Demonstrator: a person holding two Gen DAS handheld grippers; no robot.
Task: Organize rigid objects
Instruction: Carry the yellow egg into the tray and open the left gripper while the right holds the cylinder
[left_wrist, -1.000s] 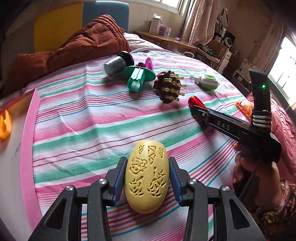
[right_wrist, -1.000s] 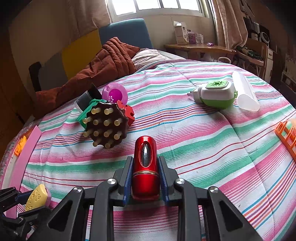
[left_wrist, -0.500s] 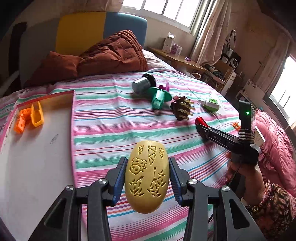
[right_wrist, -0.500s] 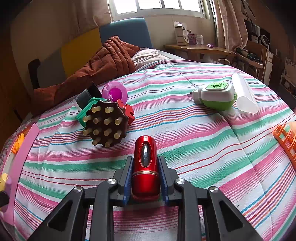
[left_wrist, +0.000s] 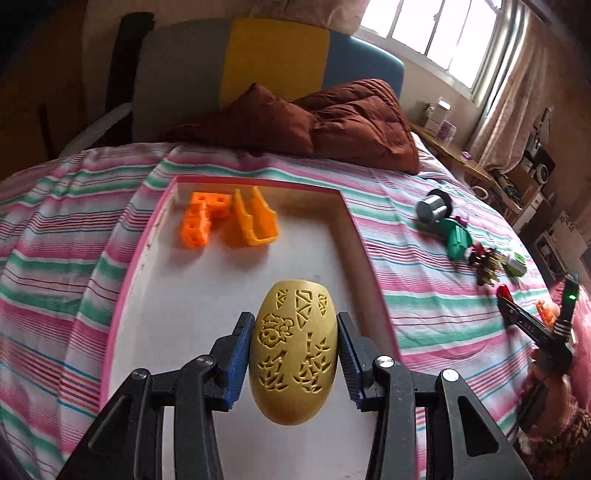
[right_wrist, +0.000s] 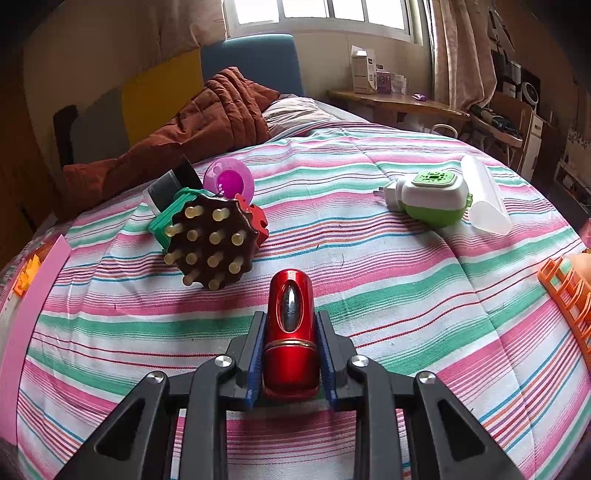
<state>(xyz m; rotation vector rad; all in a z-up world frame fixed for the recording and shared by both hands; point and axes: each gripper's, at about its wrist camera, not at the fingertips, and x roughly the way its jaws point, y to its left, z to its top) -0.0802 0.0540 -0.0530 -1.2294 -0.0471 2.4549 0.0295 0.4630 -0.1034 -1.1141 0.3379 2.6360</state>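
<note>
Gripping a yellow egg (left_wrist: 293, 350), the left fingers (left_wrist: 240, 354) hang over the tray (left_wrist: 184, 295); orange blocks (left_wrist: 201, 225) at 11 o'clock. Right fingers (right_wrist: 255, 354) clamp a red tube (right_wrist: 290, 332).

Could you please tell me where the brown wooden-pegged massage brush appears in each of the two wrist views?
Left wrist: brown pegged brush small, far right on the striped bedspread, beside the green-and-white plug-in device.
Right wrist: brown pegged brush large, left of centre, pegs facing the camera.
Shared landmark: the rust-brown quilt at the headboard.
</note>
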